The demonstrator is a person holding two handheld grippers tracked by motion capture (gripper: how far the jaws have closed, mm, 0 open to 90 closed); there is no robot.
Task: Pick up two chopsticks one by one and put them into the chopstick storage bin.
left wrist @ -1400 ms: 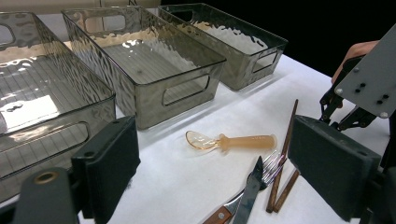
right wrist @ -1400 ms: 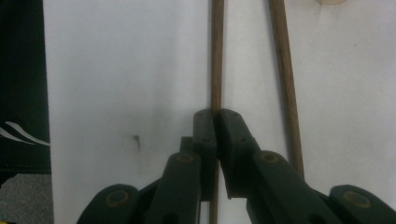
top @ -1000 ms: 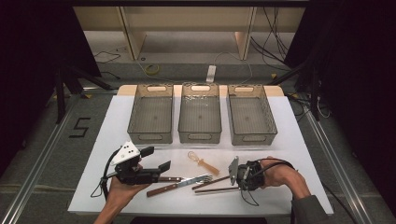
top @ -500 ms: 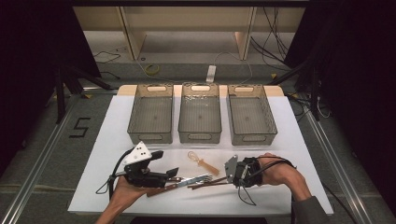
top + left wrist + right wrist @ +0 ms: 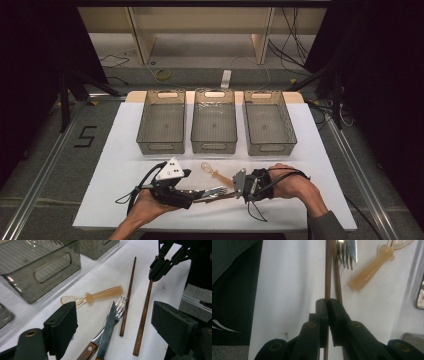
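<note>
High view: both grippers work the cutlery in front of 3 bins (image 5: 214, 120); left gripper view: left gripper (image 5: 113, 325), released, straddles knife (image 5: 107, 332) and fork (image 5: 117, 311), which need pinching next; right gripper view: right gripper (image 5: 327, 305) is clenched on 1 chopstick (image 5: 328, 270), likely picking it up.

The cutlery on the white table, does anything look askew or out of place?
Slightly: the steel knife lies on top of the wooden-handled fork, and only one brown wooden chopstick is clamped in the right gripper; nothing is spilled or broken.
</note>
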